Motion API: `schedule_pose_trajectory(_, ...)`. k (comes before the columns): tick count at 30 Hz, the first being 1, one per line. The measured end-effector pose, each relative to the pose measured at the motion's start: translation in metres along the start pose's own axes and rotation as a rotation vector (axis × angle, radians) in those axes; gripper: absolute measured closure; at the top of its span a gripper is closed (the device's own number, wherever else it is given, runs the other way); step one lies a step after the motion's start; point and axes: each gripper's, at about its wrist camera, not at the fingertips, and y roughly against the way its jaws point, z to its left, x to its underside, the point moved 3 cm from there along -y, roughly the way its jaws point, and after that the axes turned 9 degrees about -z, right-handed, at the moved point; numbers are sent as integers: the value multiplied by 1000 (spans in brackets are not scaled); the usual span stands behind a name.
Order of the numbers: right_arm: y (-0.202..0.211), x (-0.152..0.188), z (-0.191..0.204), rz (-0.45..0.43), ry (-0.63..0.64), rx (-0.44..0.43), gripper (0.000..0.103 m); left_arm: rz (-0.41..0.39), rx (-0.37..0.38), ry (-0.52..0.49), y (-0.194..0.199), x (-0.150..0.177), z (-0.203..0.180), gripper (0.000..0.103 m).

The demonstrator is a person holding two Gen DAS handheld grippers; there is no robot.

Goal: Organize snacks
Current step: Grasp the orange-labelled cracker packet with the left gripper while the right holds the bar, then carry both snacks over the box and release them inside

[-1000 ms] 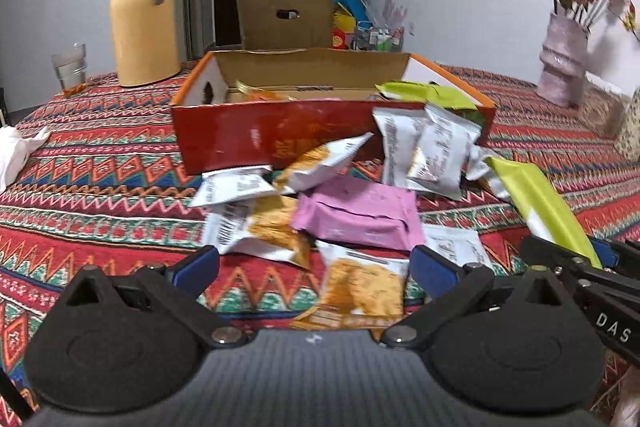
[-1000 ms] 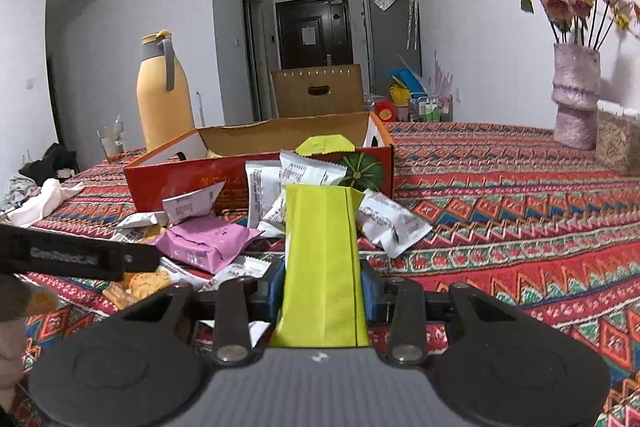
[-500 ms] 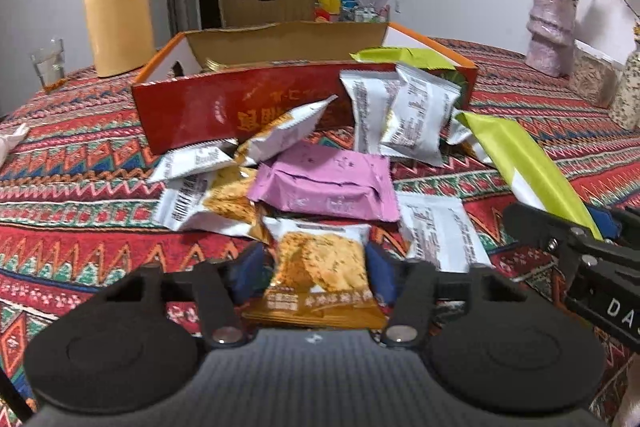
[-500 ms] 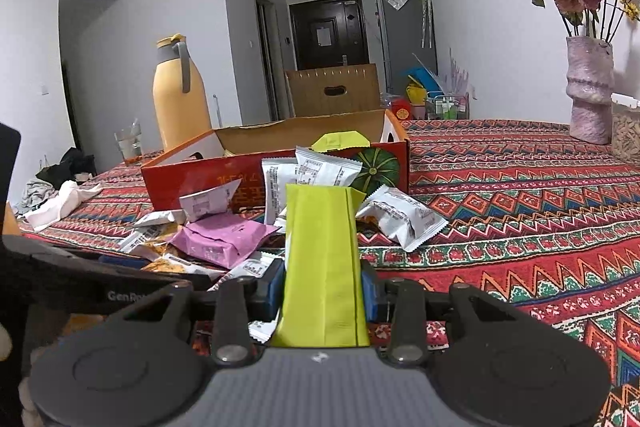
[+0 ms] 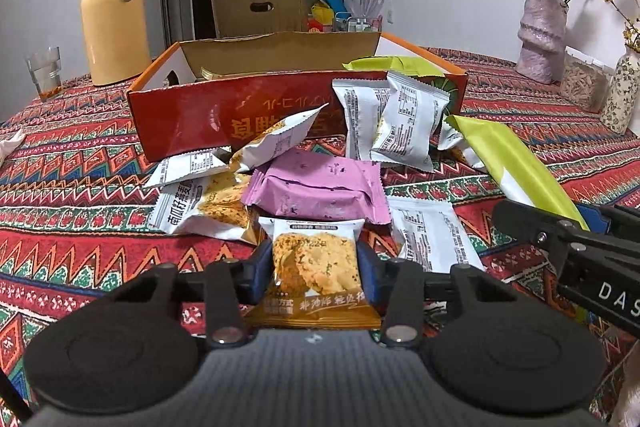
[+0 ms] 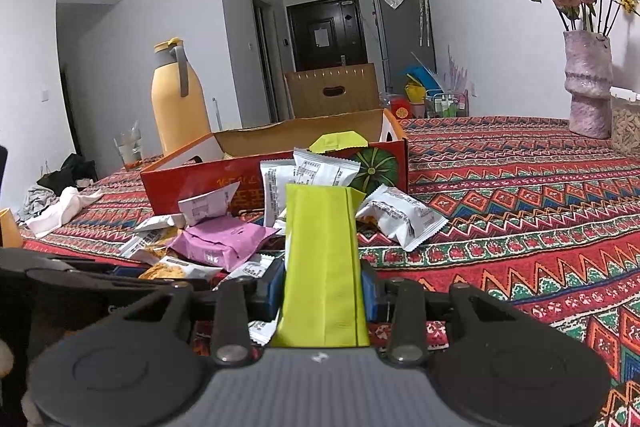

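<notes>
Left gripper: jaws closing on an orange-and-white foil cookie packet, blue pads at both its side edges, the packet low on the bench under a striped red patterned cloth. Right gripper: clamped narrow on a long lime-green flat snack pouch, which sticks forward past the fingers.

Just ahead of the left gripper: a purple crinkled wrapper pack, its near edge lying on the cookie packet's top. Left of that, a white cookie sachet; right, another white sachet flat on the cloth. Further out, a red open cardboard box with two white sachets leaning on its front wall; a second green pouch pokes over the rim.

Risks, as a guess: lifting the cookie packet may drag the purple pack along, since they overlap. Side-edge grip on slick foil could buckle or slip. The green pouch is held near one end, so it may sag or catch the box wall.
</notes>
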Motion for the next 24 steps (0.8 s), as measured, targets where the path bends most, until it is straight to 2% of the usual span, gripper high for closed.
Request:
schedule_pose_trajectory(9,-1,0,0,5,-4,10,66,-22,-4,0,3,-2,1,59)
schedule_pose_trajectory(15,0,-1,6,19,29,6,66,-83,12,17,22,-14,6,60)
schedule_pose_trajectory(24,15,-39,17,-38,57,9,66,-175,39,14,48,-49,12,60)
